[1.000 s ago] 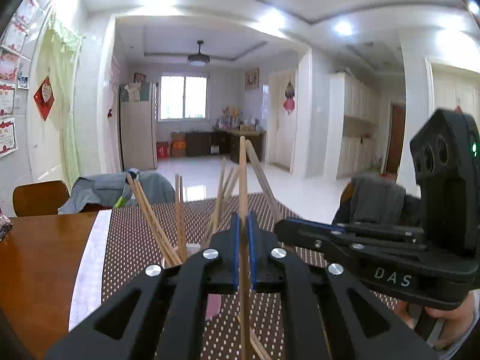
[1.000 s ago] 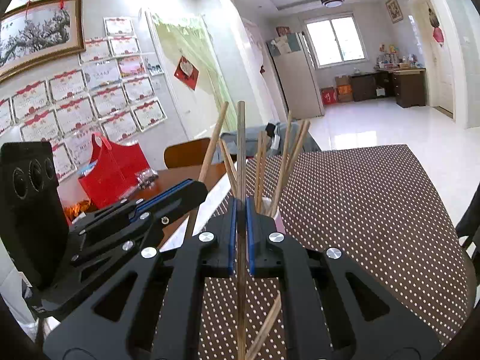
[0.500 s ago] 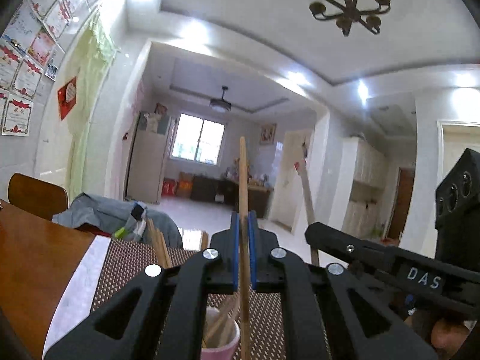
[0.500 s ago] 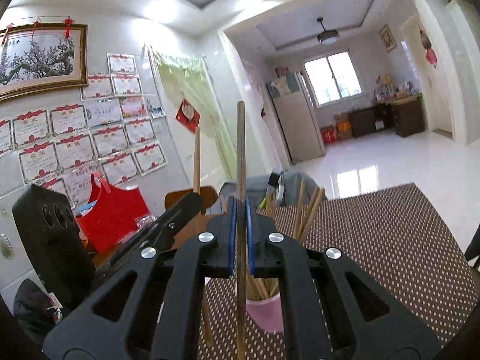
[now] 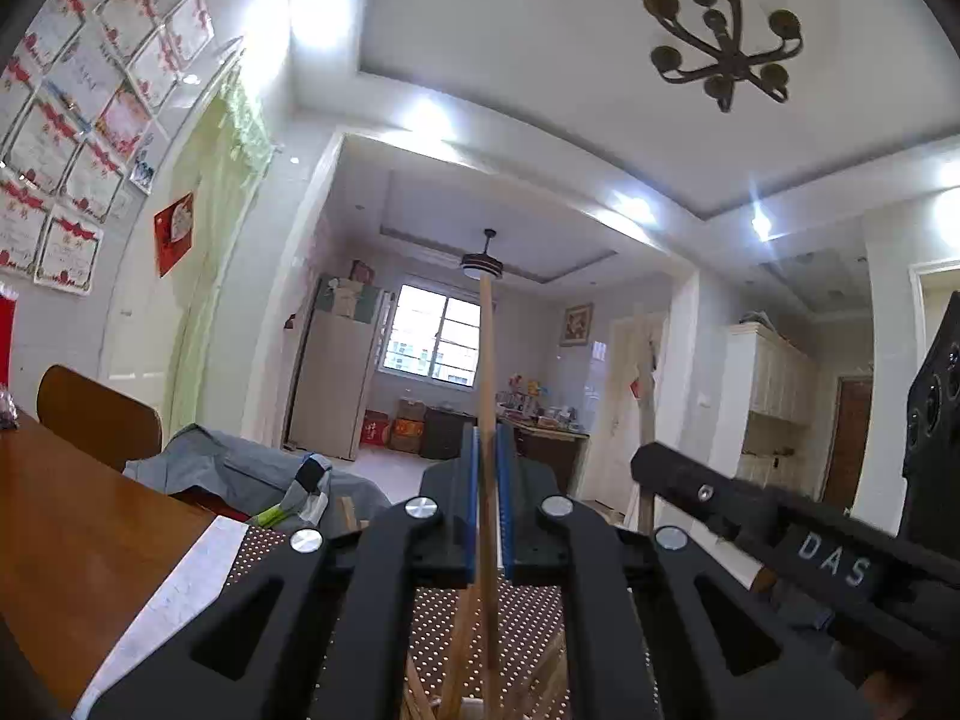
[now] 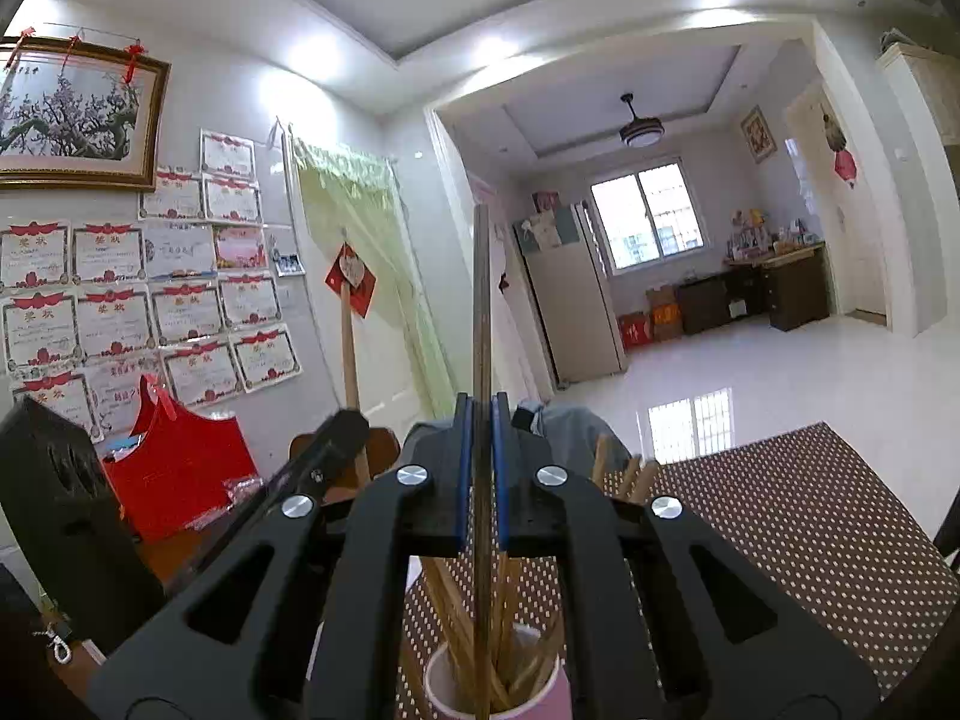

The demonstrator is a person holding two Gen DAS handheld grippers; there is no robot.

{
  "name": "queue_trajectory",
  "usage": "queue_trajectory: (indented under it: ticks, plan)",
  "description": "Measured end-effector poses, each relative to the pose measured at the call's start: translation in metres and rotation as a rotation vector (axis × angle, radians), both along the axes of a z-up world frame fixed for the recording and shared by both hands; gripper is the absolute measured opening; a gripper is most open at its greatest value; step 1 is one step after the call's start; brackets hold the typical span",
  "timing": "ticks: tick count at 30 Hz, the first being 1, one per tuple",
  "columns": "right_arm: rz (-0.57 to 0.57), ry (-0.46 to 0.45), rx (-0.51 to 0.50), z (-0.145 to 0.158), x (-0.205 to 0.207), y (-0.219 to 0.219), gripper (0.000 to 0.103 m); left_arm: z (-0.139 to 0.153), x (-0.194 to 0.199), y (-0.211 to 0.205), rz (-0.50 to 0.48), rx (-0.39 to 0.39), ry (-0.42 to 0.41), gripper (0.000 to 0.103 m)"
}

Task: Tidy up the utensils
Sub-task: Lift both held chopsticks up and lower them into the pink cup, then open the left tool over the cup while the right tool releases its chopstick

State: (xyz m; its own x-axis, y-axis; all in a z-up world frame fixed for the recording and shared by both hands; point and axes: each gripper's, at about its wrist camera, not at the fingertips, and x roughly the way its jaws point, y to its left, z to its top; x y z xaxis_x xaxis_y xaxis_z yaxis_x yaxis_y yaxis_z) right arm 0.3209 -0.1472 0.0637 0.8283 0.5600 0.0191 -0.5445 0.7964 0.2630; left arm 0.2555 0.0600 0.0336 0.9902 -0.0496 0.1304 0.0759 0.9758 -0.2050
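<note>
My left gripper [image 5: 487, 501] is shut on a light wooden chopstick [image 5: 486, 360] that stands upright. My right gripper [image 6: 478, 474] is shut on a darker chopstick [image 6: 480, 300], also upright, its lower end over a pink cup [image 6: 546, 693] that holds several wooden chopsticks [image 6: 447, 606]. In the left wrist view several chopsticks [image 5: 459, 642] show below the fingers. The right gripper [image 5: 798, 546] shows at the right of the left wrist view. The left gripper [image 6: 288, 498] with its chopstick [image 6: 349, 348] shows at the left of the right wrist view.
A brown dotted mat [image 6: 810, 516] covers the wooden table [image 5: 72, 546]. A red bag [image 6: 174, 468] stands on the table at the left. A chair [image 5: 96, 420] and grey clothing [image 5: 240, 474] are at the table's far side.
Both grippers have risen with their chopsticks, drawing them up out of the bunch in the pink cup. The views tilt upward and the cup sits lower in frame.
</note>
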Motion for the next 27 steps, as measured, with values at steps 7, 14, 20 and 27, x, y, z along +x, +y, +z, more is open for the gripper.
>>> queue_trajectory:
  ticks: [7, 14, 20, 27]
  plan:
    - [-0.039, -0.049, 0.015, -0.003, 0.008, 0.007, 0.007, -0.010, 0.013, 0.003, 0.040, 0.007, -0.011, 0.006]
    - [-0.074, -0.070, 0.032, -0.010, 0.014, 0.011, 0.007, -0.025, 0.022, 0.004, 0.063, 0.011, 0.015, 0.006]
    - [-0.068, -0.048, 0.018, -0.017, 0.018, 0.013, 0.007, -0.028, 0.023, 0.010, 0.057, -0.013, 0.064, 0.006]
    - [-0.063, -0.031, -0.017, -0.021, 0.011, 0.015, 0.007, -0.026, 0.020, 0.012, 0.041, -0.009, 0.127, 0.023]
